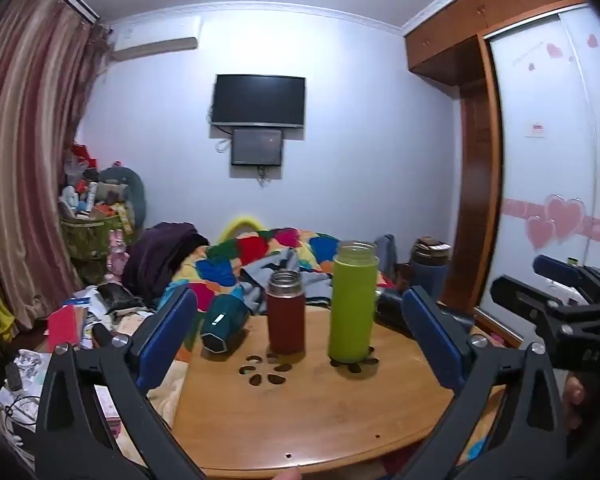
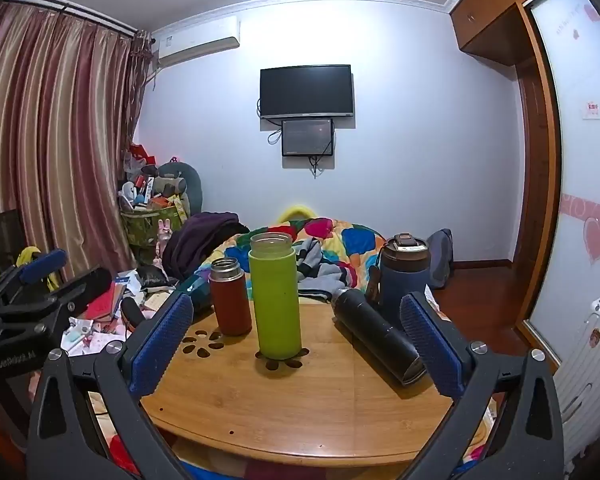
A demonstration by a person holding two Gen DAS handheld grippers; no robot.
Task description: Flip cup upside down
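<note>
Green and lidless, the tall cup stands upright on the round wooden worktop, its base over a flower-shaped cut-out in the wood. Just to its left, close but apart, stands a shorter red flask with a bare steel neck, also upright and open at the top. A teal flask lies on its side at the worktop's far left edge. In the right wrist view a black flask lies on its side to the right of the green cup, and behind it a dark blue bottle with a brown lid stands upright.

The left hand-held gripper hovers in front of the worktop with its blue-padded fingers spread wide, holding nothing; the red flask and green cup show between them, farther off. The right hand-held gripper is likewise wide apart and empty, with the green cup near the middle of its gap and the black flask close to its right finger.

Behind the worktop lies a bed with a many-coloured quilt, and a dark television hangs on the pale wall.
</note>
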